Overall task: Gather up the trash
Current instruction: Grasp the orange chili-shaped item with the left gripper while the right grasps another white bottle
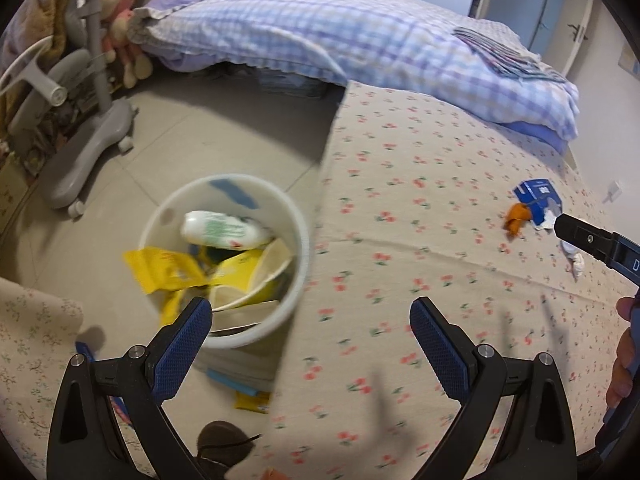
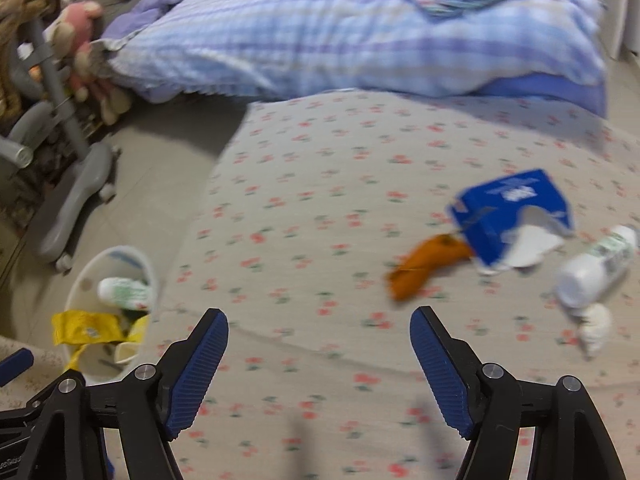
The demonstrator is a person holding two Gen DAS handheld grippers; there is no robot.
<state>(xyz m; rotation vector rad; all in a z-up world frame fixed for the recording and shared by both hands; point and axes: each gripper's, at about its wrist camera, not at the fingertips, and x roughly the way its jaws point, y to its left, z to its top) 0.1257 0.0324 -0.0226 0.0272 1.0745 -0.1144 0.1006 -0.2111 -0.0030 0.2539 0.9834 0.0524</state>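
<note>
A white round bin (image 1: 296, 240) (image 2: 80, 280) stands on the floor beside the bed, holding a white bottle (image 1: 224, 232), yellow wrappers (image 1: 168, 272) and paper cups. On the flowered bedsheet lie a torn blue carton (image 2: 508, 208) (image 1: 536, 196), an orange scrap (image 2: 424, 264) (image 1: 516, 216), a white bottle (image 2: 592, 268) and a crumpled white piece (image 2: 596, 328). My left gripper (image 1: 312, 320) is open and empty, over the bin's near rim and the bed's edge. My right gripper (image 2: 320, 332) is open and empty above the sheet, left of the trash.
A checked blue quilt (image 1: 360, 36) with a folded striped cloth (image 1: 504, 52) is heaped at the far side of the bed. A grey wheeled stand (image 1: 88, 140) and plush toys (image 1: 124, 20) are on the tiled floor. More scraps lie at the bin's foot.
</note>
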